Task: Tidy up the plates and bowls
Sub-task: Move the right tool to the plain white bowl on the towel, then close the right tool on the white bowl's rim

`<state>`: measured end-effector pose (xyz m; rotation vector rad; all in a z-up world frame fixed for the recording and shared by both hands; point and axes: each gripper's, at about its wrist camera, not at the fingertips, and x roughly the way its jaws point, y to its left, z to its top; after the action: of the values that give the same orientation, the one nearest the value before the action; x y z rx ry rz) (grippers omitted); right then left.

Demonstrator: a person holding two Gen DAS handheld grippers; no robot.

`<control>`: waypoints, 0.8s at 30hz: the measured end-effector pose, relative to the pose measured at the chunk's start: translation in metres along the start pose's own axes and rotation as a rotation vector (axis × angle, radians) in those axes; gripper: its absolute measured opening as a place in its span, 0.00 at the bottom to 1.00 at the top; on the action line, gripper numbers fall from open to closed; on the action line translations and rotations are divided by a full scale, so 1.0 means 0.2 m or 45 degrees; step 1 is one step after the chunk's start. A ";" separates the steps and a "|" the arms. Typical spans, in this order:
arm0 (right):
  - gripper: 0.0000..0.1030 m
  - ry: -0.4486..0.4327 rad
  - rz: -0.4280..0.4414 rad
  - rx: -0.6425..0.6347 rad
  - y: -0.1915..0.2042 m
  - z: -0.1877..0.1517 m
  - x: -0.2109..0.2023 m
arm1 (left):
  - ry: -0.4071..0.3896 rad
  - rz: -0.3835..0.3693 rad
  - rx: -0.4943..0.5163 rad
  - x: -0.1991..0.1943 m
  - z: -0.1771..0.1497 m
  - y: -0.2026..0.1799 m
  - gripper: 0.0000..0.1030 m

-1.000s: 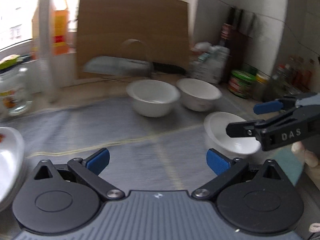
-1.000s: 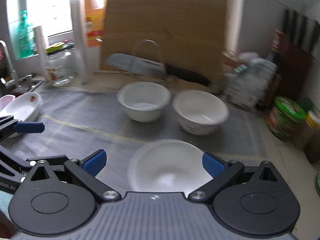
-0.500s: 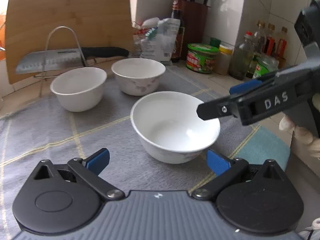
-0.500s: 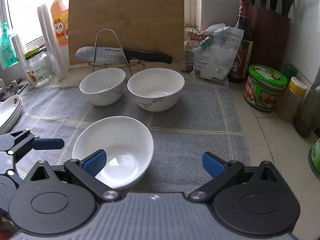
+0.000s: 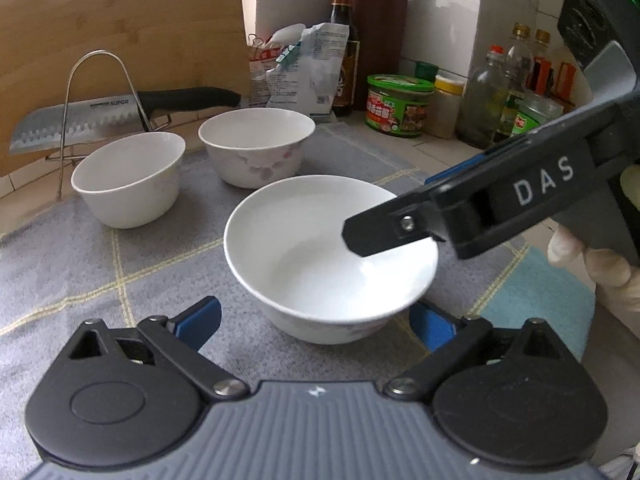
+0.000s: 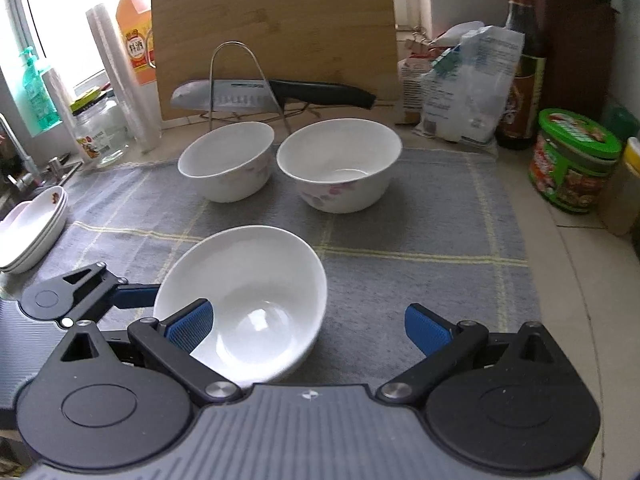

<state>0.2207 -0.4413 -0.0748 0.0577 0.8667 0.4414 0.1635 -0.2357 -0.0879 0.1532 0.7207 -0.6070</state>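
Observation:
Three white bowls stand on a grey mat [image 5: 80,264]. The near bowl [image 5: 320,256] [image 6: 248,300] lies between my two grippers. My left gripper [image 5: 316,322] is open, its blue pads either side of this bowl's near wall. My right gripper [image 6: 308,326] is open; its left finger [image 6: 190,326] hangs over the bowl's inside, and it shows from the side in the left wrist view [image 5: 472,204]. Two deeper bowls [image 6: 226,160] [image 6: 340,162] stand side by side behind. A stack of plates [image 6: 30,232] sits at the mat's left edge.
A knife [image 6: 272,94] rests on a wire stand before a wooden cutting board [image 6: 276,24]. Bags [image 6: 468,84], a green-lidded tub [image 6: 572,160], bottles and jars [image 5: 508,88] line the right and back. A sink tap [image 6: 20,160] and oil bottle [image 6: 134,36] stand left.
Both grippers have closed in on the near bowl, the left one swinging right from the plate side. The right gripper's left finger now reaches over the bowl's rim.

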 end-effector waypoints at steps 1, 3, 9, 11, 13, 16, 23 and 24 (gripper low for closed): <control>1.00 0.000 0.000 0.000 0.00 0.00 0.00 | -0.005 -0.003 0.000 0.00 0.00 0.00 0.94; 0.98 0.000 0.039 -0.007 0.00 0.02 0.02 | -0.004 -0.005 0.005 0.00 0.00 0.00 0.93; 0.82 0.022 0.083 -0.063 0.04 0.07 0.07 | -0.015 -0.011 0.040 -0.01 0.00 -0.02 0.89; 0.79 0.028 0.092 -0.078 0.04 0.08 0.08 | -0.013 -0.019 0.041 -0.01 0.00 -0.02 0.86; 0.75 0.038 0.114 -0.082 0.04 0.09 0.09 | -0.016 -0.021 0.055 -0.02 0.00 -0.02 0.84; 0.71 0.059 0.126 -0.078 0.04 0.09 0.11 | -0.020 -0.008 0.077 -0.02 0.00 -0.03 0.84; 0.70 0.070 0.150 -0.051 0.03 0.09 0.10 | -0.019 0.004 0.117 -0.03 0.01 -0.04 0.84; 0.70 0.070 0.148 -0.056 0.04 0.09 0.10 | -0.015 0.002 0.115 -0.03 0.01 -0.04 0.84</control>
<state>0.2429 -0.4241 -0.0757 0.0560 0.9103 0.5727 0.1570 -0.2403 -0.0816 0.2336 0.6821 -0.6387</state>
